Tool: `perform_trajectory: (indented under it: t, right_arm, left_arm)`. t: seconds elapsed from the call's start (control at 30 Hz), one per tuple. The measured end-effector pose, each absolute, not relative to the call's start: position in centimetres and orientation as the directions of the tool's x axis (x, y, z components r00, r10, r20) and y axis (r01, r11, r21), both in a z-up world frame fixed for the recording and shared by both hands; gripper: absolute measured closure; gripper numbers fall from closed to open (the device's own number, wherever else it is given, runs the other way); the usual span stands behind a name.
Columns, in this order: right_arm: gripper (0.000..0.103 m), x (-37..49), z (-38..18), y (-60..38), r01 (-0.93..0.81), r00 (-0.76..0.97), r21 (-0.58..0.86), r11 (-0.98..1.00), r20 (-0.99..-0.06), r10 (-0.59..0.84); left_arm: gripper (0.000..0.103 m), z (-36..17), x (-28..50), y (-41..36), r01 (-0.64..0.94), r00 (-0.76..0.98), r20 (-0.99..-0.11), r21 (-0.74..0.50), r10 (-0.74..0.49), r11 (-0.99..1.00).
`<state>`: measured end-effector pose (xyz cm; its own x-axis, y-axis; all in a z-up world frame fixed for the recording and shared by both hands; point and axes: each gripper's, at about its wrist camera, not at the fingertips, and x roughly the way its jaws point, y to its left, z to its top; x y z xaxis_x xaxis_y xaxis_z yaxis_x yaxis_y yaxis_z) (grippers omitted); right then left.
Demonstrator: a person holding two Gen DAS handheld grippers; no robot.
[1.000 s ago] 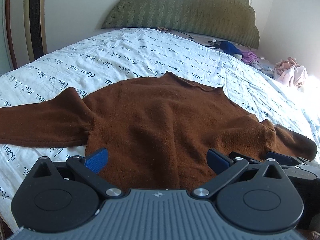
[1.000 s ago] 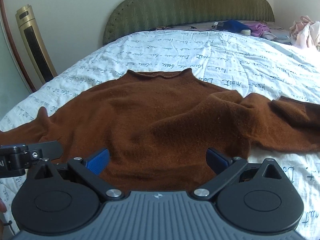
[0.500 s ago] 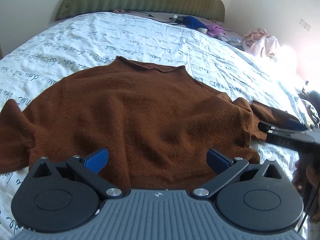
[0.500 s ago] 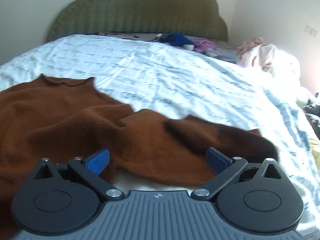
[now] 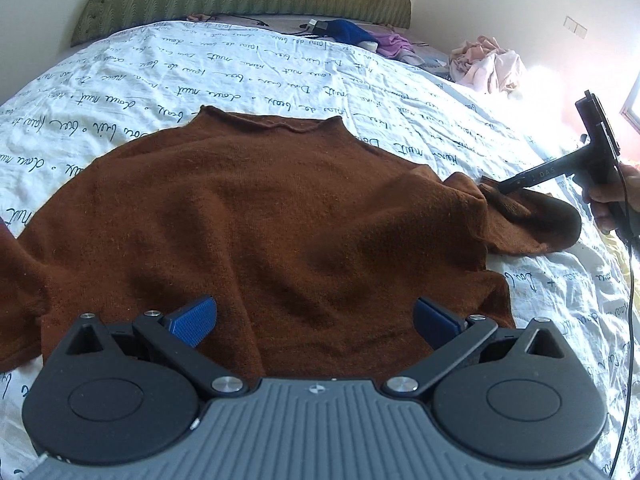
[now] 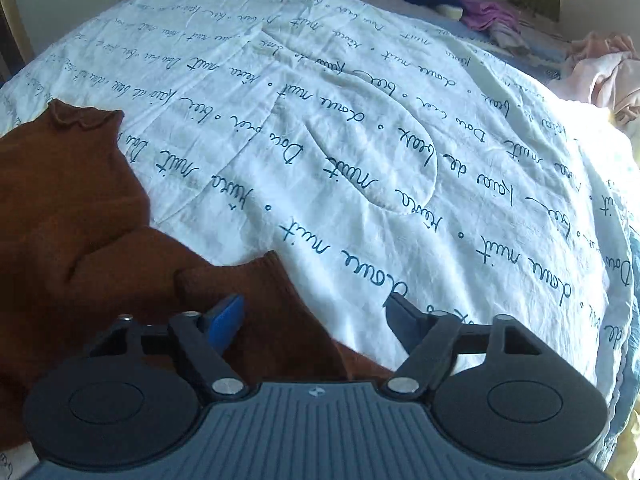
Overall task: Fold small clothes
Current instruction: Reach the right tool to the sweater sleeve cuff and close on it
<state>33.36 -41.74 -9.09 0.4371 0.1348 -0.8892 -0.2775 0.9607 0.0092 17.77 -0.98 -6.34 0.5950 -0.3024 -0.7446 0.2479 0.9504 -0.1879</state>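
On bedspread (image 5: 256,64) | sweater (image 5: 280,220) flat | right tool (image 6: 316,320) spread over cuff

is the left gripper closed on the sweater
No, the left gripper is open, its blue pads wide apart above the brown sweater.

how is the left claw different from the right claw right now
The left claw hovers over the brown sweater body near its bottom hem, while the right claw is at the sweater's right sleeve end. The left claw's blue pads stand wider apart than the right claw's. The left claw has only sweater between its pads; the right claw straddles sleeve and white bedspread. Both are open, gripping nothing.
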Motion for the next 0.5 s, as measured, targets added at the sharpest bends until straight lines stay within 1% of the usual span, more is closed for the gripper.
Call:
perform_trajectory:
  t: [0.03,0.1,0.17,0.23,0.3,0.4,0.47,0.5]
  right_arm:
    - [0.049,33.7,-9.2,-41.9,-0.287,0.425,0.026,0.958,-0.892,0.152]
    - [0.052,33.8,-9.4,-41.8,-0.321,0.408,0.039,0.946,-0.896,0.175]
    - [0.053,33.6,-9.3,-41.6,-0.354,0.403,0.055,0.934,-0.892,0.205]
    - [0.053,33.1,-8.7,-41.3,-0.381,0.427,0.038,0.924,-0.879,0.213]
    - [0.053,32.5,-8.0,-41.1,-0.428,0.433,0.067,0.901,-0.86,0.27]
    - [0.054,32.9,-8.3,-40.1,-0.478,0.42,0.044,0.877,-0.866,0.272]
    - [0.065,33.4,-8.9,-39.9,-0.5,0.393,0.061,0.864,-0.873,0.289]
    - [0.068,33.7,-9.2,-39.8,-0.511,0.38,0.065,0.857,-0.877,0.293]
  left_arm:
    - [0.0,-6.4,17.9,-0.9,0.239,0.595,-0.748,-0.187,-0.296,0.953]
    - [0.0,-6.6,18.2,-0.8,0.217,0.59,-0.759,-0.178,-0.274,0.96]
    - [0.0,-6.9,18.5,-0.8,0.197,0.575,-0.776,-0.177,-0.26,0.964]
    - [0.0,-7.2,18.5,-0.7,0.184,0.564,-0.785,-0.183,-0.256,0.966]
    - [0.0,-7.2,18.3,-0.9,0.18,0.566,-0.786,-0.175,-0.247,0.968]
    - [0.0,-7.4,18.2,-1.5,0.177,0.56,-0.796,-0.156,-0.23,0.972]
    - [0.0,-7.4,18.2,-1.8,0.176,0.555,-0.8,-0.155,-0.228,0.972]
    - [0.0,-7.3,18.2,-1.8,0.173,0.555,-0.801,-0.154,-0.225,0.973]
